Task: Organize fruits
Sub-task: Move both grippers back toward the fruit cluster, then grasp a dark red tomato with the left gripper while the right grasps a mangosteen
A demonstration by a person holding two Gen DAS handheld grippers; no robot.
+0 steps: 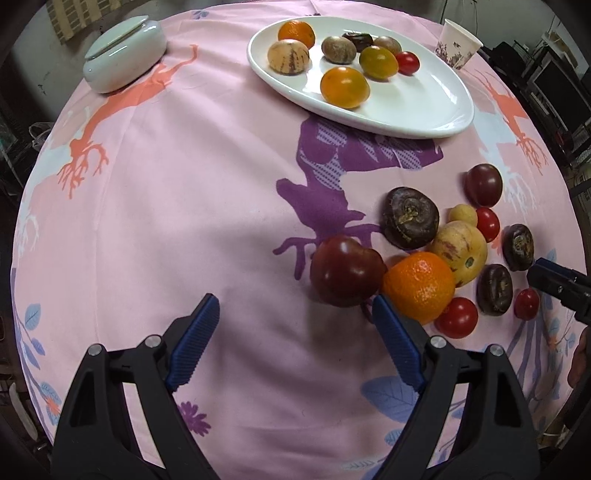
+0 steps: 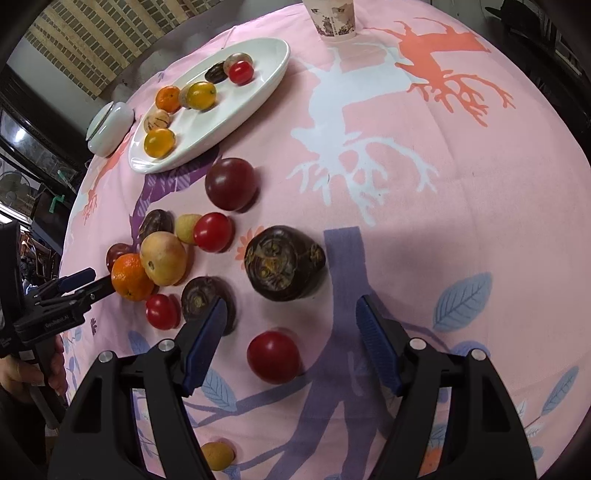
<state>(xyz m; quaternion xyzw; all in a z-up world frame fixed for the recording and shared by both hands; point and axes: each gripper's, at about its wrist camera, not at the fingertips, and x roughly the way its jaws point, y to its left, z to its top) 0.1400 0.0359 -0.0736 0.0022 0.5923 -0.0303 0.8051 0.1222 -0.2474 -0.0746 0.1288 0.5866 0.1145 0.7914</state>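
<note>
Hovering over the pink worktop (image 1: 184, 206), the left claw (image 1: 291, 314) stands open with nothing between its blue pads. Just ahead of its right fingertip lie a dark red tomato (image 1: 345, 271) and an orange mandarin (image 1: 419, 286), which touch each other; the fingertip is right beside the mandarin. Beyond these, further right, sits a loose group of other fruits. Far ahead of this claw is the white oval plate (image 1: 424, 107), which already holds several fruits.

The right claw (image 2: 290, 314) is open too and grips nothing. A small red tomato (image 2: 273, 356) lies between its two fingers, apart from both pads. Just ahead of this claw rests a large dark water chestnut (image 2: 284, 264). A paper cup (image 2: 334, 18) stands far ahead.
</note>
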